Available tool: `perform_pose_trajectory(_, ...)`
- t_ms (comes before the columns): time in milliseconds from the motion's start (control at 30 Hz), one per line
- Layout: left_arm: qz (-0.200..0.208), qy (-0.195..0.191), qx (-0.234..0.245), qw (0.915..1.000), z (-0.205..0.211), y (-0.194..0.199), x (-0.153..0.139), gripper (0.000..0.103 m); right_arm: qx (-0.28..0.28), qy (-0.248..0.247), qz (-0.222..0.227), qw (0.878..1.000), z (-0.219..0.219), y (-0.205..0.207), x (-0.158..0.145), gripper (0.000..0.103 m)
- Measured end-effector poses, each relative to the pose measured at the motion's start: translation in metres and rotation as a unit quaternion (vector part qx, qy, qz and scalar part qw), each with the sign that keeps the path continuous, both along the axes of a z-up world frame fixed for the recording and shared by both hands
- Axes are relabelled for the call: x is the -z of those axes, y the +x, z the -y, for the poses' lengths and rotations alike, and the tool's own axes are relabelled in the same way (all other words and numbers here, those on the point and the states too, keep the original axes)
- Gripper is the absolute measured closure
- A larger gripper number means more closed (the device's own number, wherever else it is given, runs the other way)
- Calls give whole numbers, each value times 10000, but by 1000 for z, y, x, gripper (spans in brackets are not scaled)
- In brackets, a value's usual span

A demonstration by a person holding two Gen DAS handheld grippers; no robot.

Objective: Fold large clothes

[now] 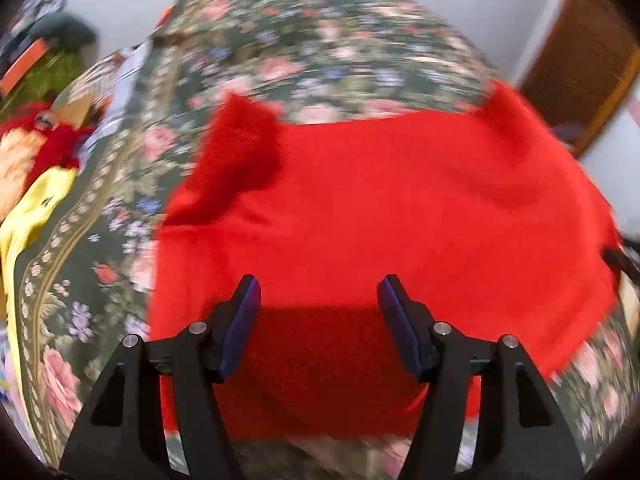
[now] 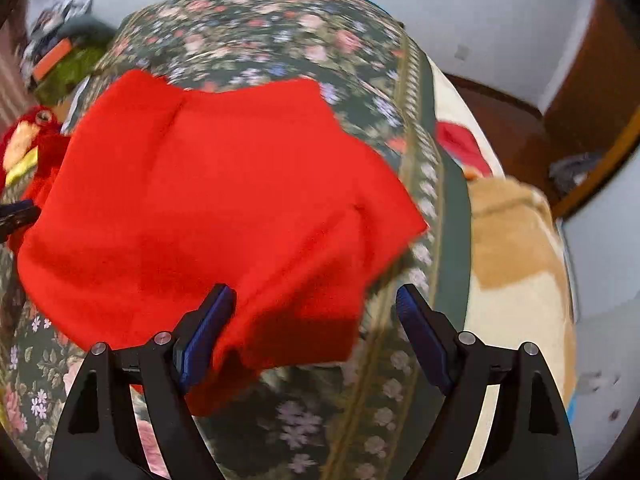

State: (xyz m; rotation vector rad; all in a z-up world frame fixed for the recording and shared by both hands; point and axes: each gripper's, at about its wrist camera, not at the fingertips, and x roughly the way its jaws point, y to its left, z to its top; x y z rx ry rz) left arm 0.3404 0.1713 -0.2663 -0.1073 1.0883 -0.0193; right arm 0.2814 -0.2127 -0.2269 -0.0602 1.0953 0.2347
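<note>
A large red garment lies spread on a bed with a green floral cover. One corner is folded up at its far left. My left gripper hovers open over the garment's near edge, its blue pads apart above the cloth. In the right wrist view the same red garment covers the left half of the floral cover. My right gripper is open at the garment's near right corner. The cloth edge lies beside its left pad, which does not pinch it.
A red and yellow plush toy and a yellow cloth lie at the bed's left. A tan and cream blanket and a red item lie past the cover's right border. A wooden door stands at the far right.
</note>
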Motion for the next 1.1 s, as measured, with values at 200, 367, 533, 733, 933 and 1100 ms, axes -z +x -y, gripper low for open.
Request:
perform_pose_trajectory(200,-86,345,-871,9956,-50,34,18,41,246,490,-105,9984,16,-1,9,19)
perform_pose_trajectory(367,-58,435,-1522,9874,-83,42,22,41,291,204,76,9993,21,-6,3,18)
perform_pose_trajectory(533,-7,336,-1904,9811,-92,25,12,41,507,56,117,9986,30,-14,-8,18)
perform_pose_trajectory(733,309,-32,-1888,9815,-87,-20,-31,41,579,-193,433,9972,27,-29,-39,16)
perform_pose_trajectory(933,423,-659,-1434,9866,-64,-71,-63,41,541,125,731,9958,21,-46,-72,16)
perform_pose_trajectory(1100,378,-1548,-1378,9776,-50,-97,-60,38,335,152,925,9950,5,-55,-87,16)
